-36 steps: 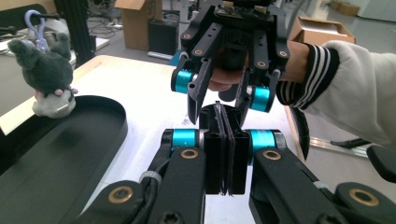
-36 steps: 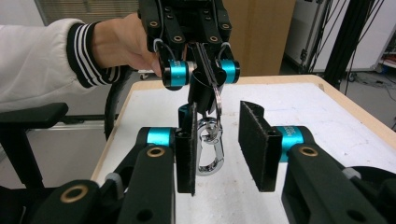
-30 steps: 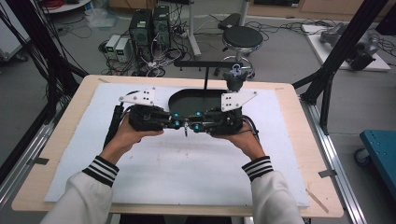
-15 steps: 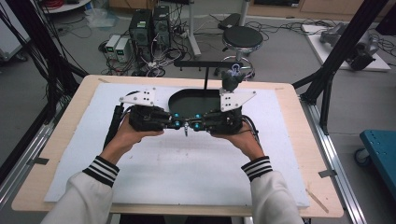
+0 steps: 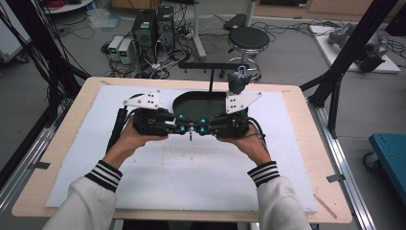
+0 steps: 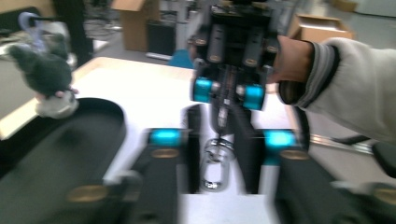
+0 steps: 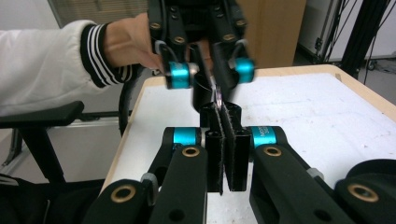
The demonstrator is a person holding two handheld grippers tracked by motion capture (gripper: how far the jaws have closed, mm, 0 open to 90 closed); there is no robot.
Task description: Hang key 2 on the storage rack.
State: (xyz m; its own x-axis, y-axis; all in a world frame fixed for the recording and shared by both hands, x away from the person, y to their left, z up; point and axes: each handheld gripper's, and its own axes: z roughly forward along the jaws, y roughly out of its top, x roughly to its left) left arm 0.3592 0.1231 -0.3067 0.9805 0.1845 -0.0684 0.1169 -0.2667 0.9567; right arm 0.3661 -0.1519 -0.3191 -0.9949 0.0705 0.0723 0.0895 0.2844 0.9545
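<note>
At the centre of the high view, the left gripper point(image 5: 178, 128) and right gripper point(image 5: 203, 128) meet tip to tip above the white worktop point(image 5: 182, 177). A small metal keyring clasp point(image 6: 214, 164) hangs between them. The right gripper's jaws are pinched tight on its upper end. The left gripper's jaws have just been opening and stand narrowly apart on either side of the clasp, pads clear of it. A black tray point(image 5: 198, 103) lies just behind, upper centre.

a silver metal carabiner clip point(image 6: 214, 164) hangs upright above the white table mat point(image 5: 158, 167).
</note>
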